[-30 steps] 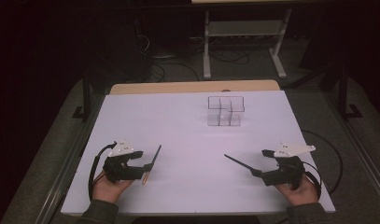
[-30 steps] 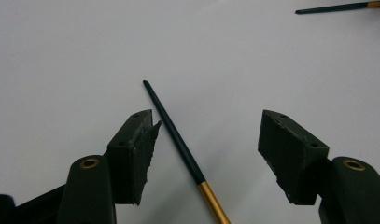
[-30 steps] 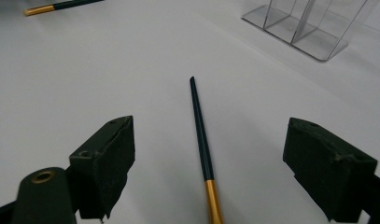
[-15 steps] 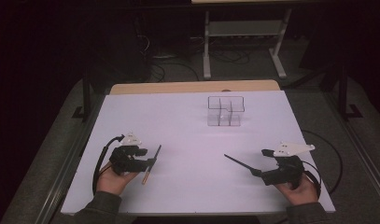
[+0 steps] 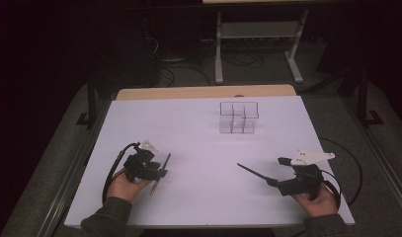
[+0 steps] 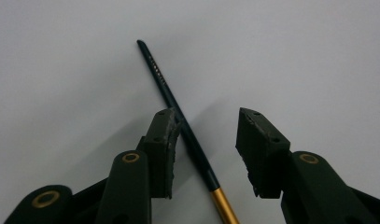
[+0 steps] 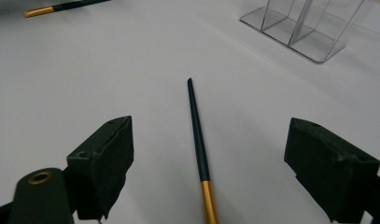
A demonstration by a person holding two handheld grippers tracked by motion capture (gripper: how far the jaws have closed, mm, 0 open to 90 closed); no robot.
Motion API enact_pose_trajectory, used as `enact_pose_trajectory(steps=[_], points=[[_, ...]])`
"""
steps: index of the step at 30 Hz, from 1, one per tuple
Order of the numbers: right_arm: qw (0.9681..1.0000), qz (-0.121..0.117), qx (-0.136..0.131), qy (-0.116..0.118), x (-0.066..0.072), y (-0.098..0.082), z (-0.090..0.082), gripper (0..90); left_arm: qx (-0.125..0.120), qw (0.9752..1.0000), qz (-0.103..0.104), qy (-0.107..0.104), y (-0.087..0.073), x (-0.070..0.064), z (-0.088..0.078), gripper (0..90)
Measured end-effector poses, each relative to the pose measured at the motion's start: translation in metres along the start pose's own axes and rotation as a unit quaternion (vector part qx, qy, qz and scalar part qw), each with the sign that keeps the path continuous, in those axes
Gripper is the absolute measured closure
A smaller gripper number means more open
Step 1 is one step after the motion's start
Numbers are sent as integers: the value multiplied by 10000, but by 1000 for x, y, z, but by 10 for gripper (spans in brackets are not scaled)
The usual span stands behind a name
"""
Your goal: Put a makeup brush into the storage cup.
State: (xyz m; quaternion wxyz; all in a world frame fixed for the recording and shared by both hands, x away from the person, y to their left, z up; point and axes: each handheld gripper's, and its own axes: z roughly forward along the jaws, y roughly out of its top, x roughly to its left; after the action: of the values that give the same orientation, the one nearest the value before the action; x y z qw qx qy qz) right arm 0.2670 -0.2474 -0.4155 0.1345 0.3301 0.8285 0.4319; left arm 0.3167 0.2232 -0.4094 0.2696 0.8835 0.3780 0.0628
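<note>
Two slim dark sticks with gold ends lie flat on the white table [image 5: 198,143]. My left gripper [image 5: 160,172] reaches over the left stick [image 5: 167,158]. In the left gripper view the left stick [image 6: 165,84] runs slantwise between the jaws of my left gripper [image 6: 207,116], close against the left pad [image 6: 168,140] and apart from the right one. These jaws have just been closing around it. My right gripper [image 5: 274,181] stands wide open. The right stick [image 7: 197,135] lies between the jaws of my right gripper [image 7: 211,125] with free room on both sides.
A clear plastic organiser [image 5: 238,117] with several compartments stands at the table's far middle; the clear organiser [image 7: 304,28] is at the top right of the right gripper view. Bare wood [image 5: 203,92] edges the far side. Cables trail from both grippers.
My left hand has slid a little to the right and forward over its stick, and its jaws have narrowed around it. The right hand and its stick have kept still.
</note>
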Motion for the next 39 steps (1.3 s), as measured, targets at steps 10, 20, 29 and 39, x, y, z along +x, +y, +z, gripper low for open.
enact_pose_trajectory(steps=[10, 20, 29, 39], points=[[10000, -23, 30, -2, 1, 1, 1, 147, 426, 9987, -195, 188, -1, 4, 9, 630], [10000, -55, 22, -13, 1, 1, 1, 147, 592, 9976, -195, 311, 0, 2, 13, 762], [10000, -70, 16, -13, 2, 2, 0, 147, 629, 9972, -78, 398, 1, 2, 14, 829], [10000, -85, 21, -12, 2, 2, 1, 147, 734, 9971, -27, 219, 2, 7, 12, 833]])
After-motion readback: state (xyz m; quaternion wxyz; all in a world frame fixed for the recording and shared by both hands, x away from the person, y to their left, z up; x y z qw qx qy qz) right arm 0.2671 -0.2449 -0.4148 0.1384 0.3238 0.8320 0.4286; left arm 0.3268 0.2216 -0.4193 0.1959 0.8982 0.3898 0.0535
